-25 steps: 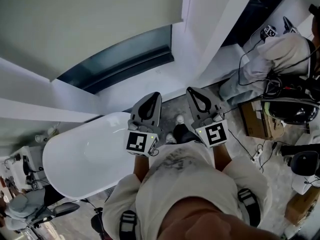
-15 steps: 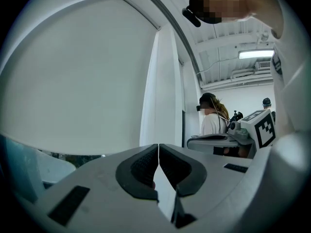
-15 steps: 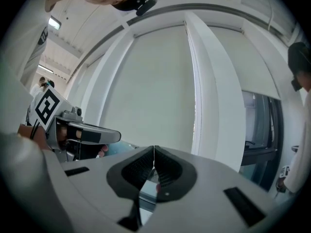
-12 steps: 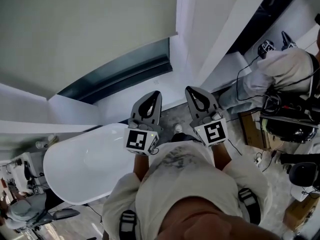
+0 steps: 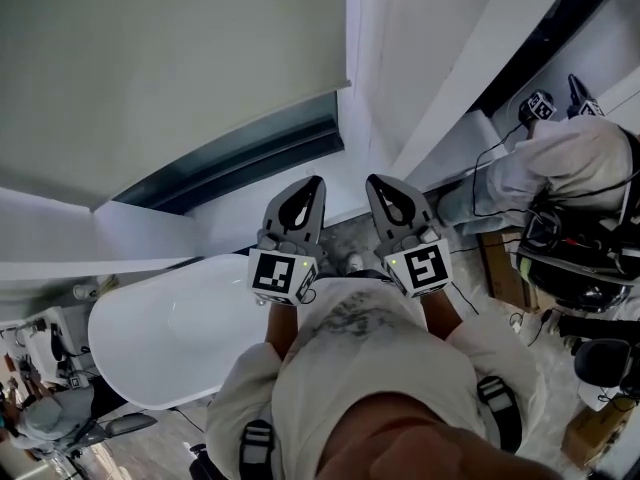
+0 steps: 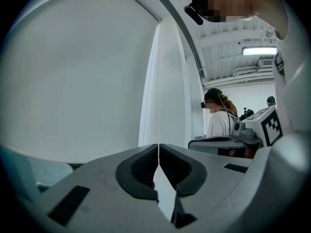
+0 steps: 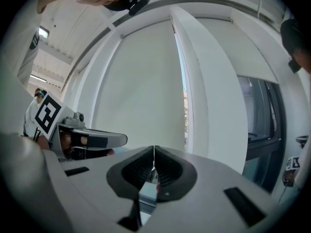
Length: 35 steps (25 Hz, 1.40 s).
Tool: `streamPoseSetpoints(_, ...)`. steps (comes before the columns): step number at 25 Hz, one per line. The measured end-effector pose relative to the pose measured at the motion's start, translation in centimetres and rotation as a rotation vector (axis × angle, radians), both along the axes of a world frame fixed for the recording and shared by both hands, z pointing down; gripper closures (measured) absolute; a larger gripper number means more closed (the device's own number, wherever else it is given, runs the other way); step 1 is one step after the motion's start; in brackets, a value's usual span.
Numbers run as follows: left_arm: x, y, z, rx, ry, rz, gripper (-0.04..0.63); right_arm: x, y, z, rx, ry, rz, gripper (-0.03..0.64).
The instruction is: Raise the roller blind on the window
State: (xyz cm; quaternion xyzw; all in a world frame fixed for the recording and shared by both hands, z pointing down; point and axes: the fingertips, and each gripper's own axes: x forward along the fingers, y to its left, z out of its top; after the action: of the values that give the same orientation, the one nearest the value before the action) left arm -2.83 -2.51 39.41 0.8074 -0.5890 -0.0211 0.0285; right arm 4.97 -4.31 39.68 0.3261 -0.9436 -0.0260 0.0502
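Mostly blind (image 5: 170, 58) covering the window, its top cut off from my view, strip of glass (image 5: 250, 153) below it, left gripper (image 6: 158, 152) and right gripper (image 7: 154, 154) jaws pressed together, empty, neither touching the blind.

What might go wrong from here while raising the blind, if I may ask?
The left gripper and right gripper are both shut and empty, so reaching now could merely push the pale grey roller blind. The white oval bathtub lies close on the left, so stepping forward might bump it.
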Motion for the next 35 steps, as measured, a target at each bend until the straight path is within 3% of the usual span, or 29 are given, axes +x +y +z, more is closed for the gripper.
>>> streamPoseSetpoints(12, -1.9, -6.0, 1.9, -0.019, -0.011, 0.068, 0.581, -1.9, -5.4, 1.8, -0.009, 0.003, 0.065, 0.554)
streamPoseSetpoints(27, -2.5, -12.5, 2.5, -0.026, 0.003, 0.236, 0.581, -3.3, -10.0, 2.0, 0.002, 0.01, 0.177, 0.554)
streamPoseSetpoints(35, -1.9, -13.3, 1.4, -0.018, 0.019, 0.334, 0.58, -3.6, -9.7, 1.3, -0.007, 0.044, 0.216, 0.554)
